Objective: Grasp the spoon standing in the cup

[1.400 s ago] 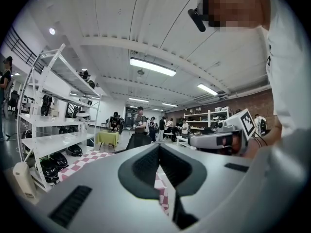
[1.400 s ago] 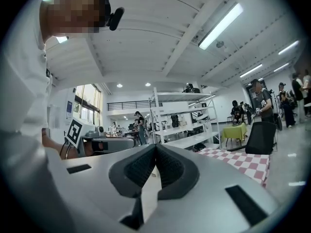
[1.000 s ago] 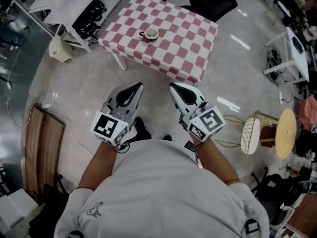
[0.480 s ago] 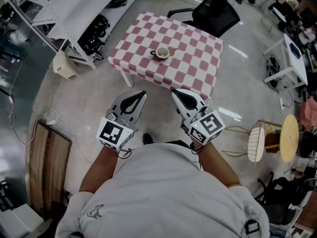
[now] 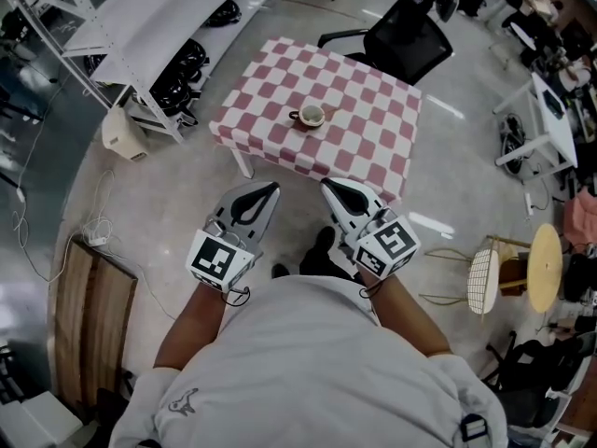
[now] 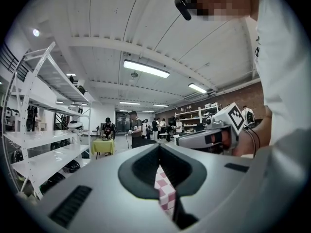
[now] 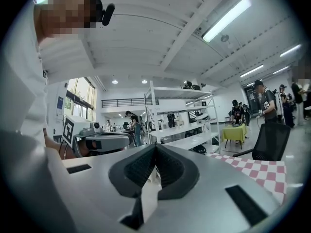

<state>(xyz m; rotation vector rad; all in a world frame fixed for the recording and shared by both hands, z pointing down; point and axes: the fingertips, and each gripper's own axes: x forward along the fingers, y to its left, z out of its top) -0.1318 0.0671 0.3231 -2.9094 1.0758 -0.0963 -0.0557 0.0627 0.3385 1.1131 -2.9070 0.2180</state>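
Left claw (image 5: pixel 269 190) and right claw (image 5: pixel 329 188): shut tight, empty. Held short of table (image 5: pixel 373 147); cup (image 5: pixel 312 116) at 12 o'clock.

A black chair (image 5: pixel 415 40) stands by the checkered table (image 5: pixel 366 140), near white shelving (image 5: pixel 140 7).
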